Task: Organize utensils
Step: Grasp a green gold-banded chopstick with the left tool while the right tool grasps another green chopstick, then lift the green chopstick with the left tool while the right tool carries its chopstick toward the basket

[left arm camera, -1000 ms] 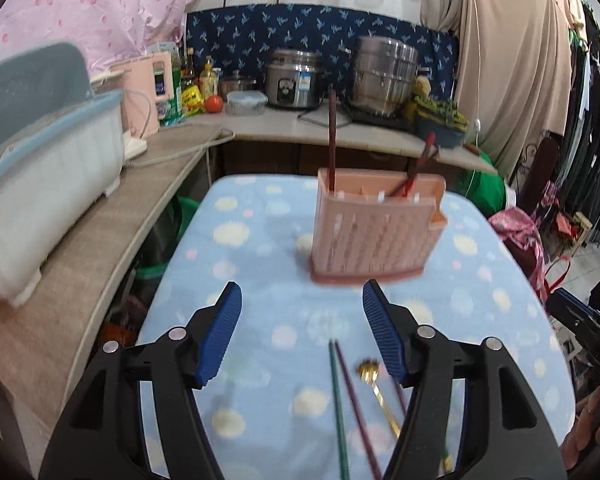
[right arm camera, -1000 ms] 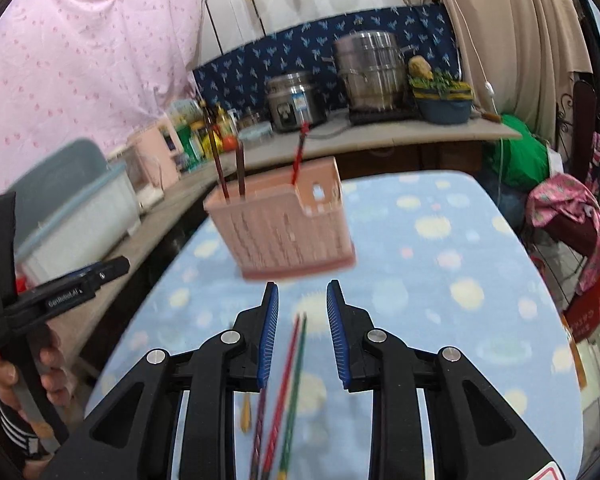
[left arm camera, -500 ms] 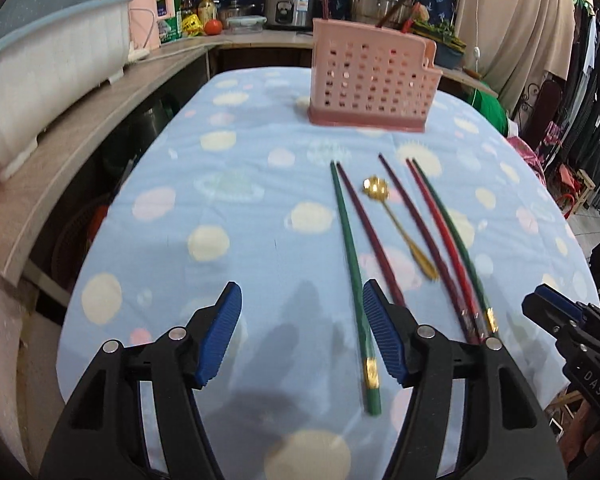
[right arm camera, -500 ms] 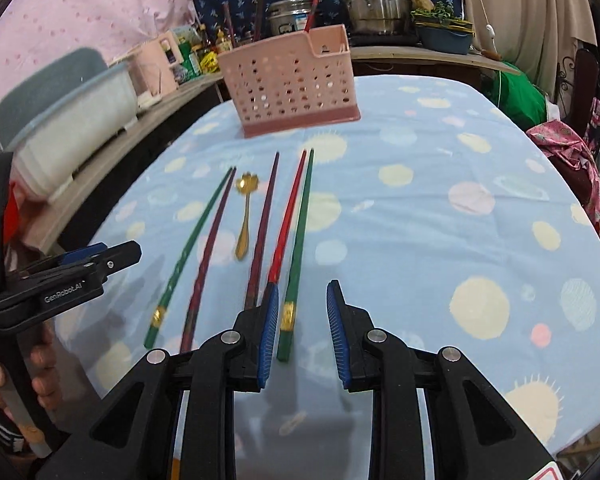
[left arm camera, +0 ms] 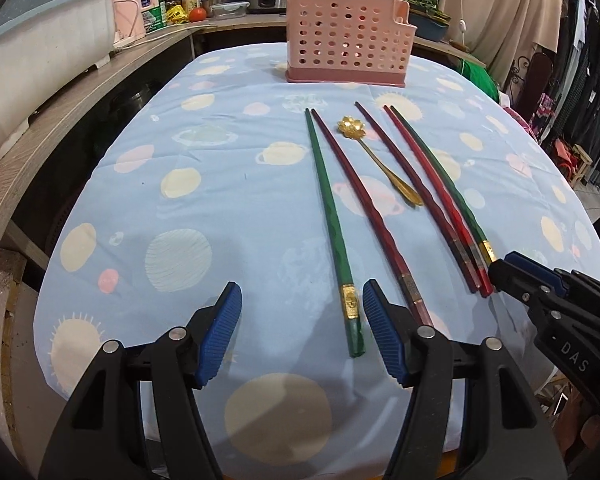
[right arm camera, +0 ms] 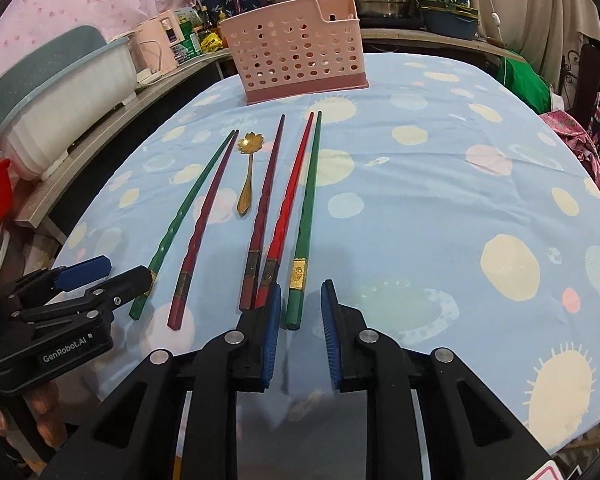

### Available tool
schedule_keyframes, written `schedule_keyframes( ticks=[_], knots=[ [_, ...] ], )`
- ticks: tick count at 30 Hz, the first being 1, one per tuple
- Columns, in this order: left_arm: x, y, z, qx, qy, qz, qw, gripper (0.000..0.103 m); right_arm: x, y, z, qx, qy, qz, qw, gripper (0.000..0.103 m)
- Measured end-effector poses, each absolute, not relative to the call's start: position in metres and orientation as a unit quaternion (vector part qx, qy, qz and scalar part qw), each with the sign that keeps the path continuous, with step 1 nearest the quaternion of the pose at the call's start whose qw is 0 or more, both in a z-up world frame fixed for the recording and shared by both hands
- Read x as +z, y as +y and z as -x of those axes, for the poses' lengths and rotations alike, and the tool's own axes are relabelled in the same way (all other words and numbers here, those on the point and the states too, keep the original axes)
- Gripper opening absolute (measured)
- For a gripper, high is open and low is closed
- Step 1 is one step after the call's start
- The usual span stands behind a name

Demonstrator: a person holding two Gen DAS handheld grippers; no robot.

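Basket (right arm camera: 296,60) contents unclear | chopstick (right arm camera: 306,216) end between narrowing right jaws

Table (right arm camera: 440,208): wearing a blue cloth with pale dots.
Basket (right arm camera: 296,60): standing at 12 o'clock.
Chopsticks (right arm camera: 306,216): five are lying at centre.
Spoon (right arm camera: 249,168): lying between them.

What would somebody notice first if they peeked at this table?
Probably the row of long green, dark red and bright red chopsticks lying side by side on the light blue tablecloth with pale yellow planets, with a small gold flower-bowled spoon among them. Behind them stands a pink plastic utensil basket full of holes.
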State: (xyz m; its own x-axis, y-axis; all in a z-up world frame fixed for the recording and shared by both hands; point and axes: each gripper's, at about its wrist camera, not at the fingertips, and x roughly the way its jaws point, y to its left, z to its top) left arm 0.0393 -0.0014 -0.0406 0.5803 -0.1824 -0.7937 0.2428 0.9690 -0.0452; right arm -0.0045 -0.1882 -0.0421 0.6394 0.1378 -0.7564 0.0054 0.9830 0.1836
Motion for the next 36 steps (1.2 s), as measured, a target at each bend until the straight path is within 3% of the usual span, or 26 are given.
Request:
schedule_keyframes(
  ticks=[11,16,26,36],
  knots=[
    [-0.0463,-0.0068,-0.0375,-0.117,0.442,-0.043,0.888,0.057,-0.0449,-0.1868,0.0035,0.029,0.416,-0.076,0.906,0.012],
    [-0.0461,-0.0075,-0.0376,-0.116,0.438,-0.047,0.890,0.045,-0.0450,-0.1842,0.0034,0.026,0.413,-0.066,0.908,0.011],
    [-0.0450,-0.0102,-0.0381,-0.124,0.437,-0.053,0.889,0.010,-0.0454,-0.1852,0.0030,0.026,0.413,-0.067,0.908,0.009],
    [-0.0450,-0.0098,-0.0386,-0.124,0.440,-0.051,0.888,0.007,-0.0456,-0.1874,0.0027,0.025,0.413,-0.073,0.907,0.007]
  ],
)
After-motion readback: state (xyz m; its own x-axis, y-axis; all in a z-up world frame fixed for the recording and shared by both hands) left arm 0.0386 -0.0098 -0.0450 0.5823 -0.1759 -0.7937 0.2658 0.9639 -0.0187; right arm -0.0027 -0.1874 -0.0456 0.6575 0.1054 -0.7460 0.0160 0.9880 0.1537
